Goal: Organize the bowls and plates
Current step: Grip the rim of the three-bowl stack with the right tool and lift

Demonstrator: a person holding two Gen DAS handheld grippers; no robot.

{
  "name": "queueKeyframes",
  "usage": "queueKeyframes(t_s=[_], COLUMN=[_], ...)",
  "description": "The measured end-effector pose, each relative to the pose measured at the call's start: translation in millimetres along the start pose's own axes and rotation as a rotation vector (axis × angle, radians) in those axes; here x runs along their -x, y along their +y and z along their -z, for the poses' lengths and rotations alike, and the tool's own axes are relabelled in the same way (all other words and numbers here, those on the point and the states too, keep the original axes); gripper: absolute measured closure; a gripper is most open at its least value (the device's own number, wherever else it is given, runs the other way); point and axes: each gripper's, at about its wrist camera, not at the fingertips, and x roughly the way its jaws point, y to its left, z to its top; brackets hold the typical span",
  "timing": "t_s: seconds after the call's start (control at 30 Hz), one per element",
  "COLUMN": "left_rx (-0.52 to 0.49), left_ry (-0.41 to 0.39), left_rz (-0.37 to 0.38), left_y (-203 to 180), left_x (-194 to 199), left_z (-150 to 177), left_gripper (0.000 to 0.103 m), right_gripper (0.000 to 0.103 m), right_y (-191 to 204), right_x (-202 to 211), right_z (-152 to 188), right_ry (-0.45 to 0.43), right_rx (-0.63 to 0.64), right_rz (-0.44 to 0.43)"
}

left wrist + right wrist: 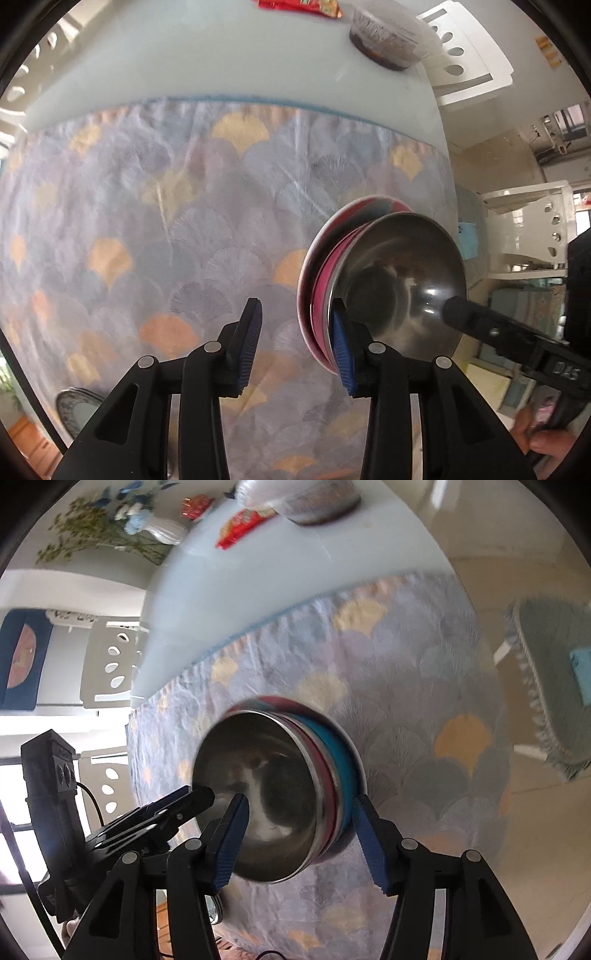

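Note:
A steel bowl sits nested on a stack of pink and teal bowls and a white plate on the patterned tablecloth. In the right wrist view the steel bowl lies between my right gripper's open fingers, which straddle the stack's near rim. My left gripper is open and empty just left of the stack, its right finger by the rim. The right gripper's finger reaches into the bowl. A patterned plate peeks at the table's near left edge.
A lidded container of dark food and a red packet sit on the bare far part of the table. A vase of flowers stands far left. White chairs surround the table; its right edge is close to the stack.

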Motion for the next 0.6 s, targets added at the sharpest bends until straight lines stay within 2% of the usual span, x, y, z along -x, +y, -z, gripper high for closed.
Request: queueKeyframes(t_s=[0.13,0.27,0.33,0.37,0.4,0.47,0.53,0.6], left_rx=[-0.02,-0.022,-0.028,-0.036,-0.042,-0.043,-0.037,-0.042], left_ry=[0.022,0.062,0.066,0.064,0.063,0.061,0.059,0.051], left_rz=[0.017,0.025,0.043,0.048,0.057,0.066,0.075,0.078], left_y=[-6,-11,-14,-16,-17,-19,-21,-23], left_x=[-17,-36,-40,-41,-43,-46,-51,-51], left_z=[1,1,2,2,1,0,-1,-1], left_gripper=[0.068,0.068,0.068,0.068,0.068,0.066,0.064,0.064], right_gripper=[0.044,0.043,0.042,0.039,0.028,0.018,0.018,0.018], right_y=[-11,-11,-7,-5,-4,-9,-20,-32], right_x=[-20,-17,-2,7,10,5,-6,-22], right_z=[0,-3,-2,-3,-2,-3,-2,-2], right_ry=[0.028,0.023,-0.013,-0.037,-0.04,-0.005,0.008,0.037], right_rx=[-0.04,-0.044,-0.029,0.0,0.015,0.041,0.007,-0.029], right_rz=[-0.04,-0.051,-0.043,-0.03,-0.014,0.048,0.049,-0.01])
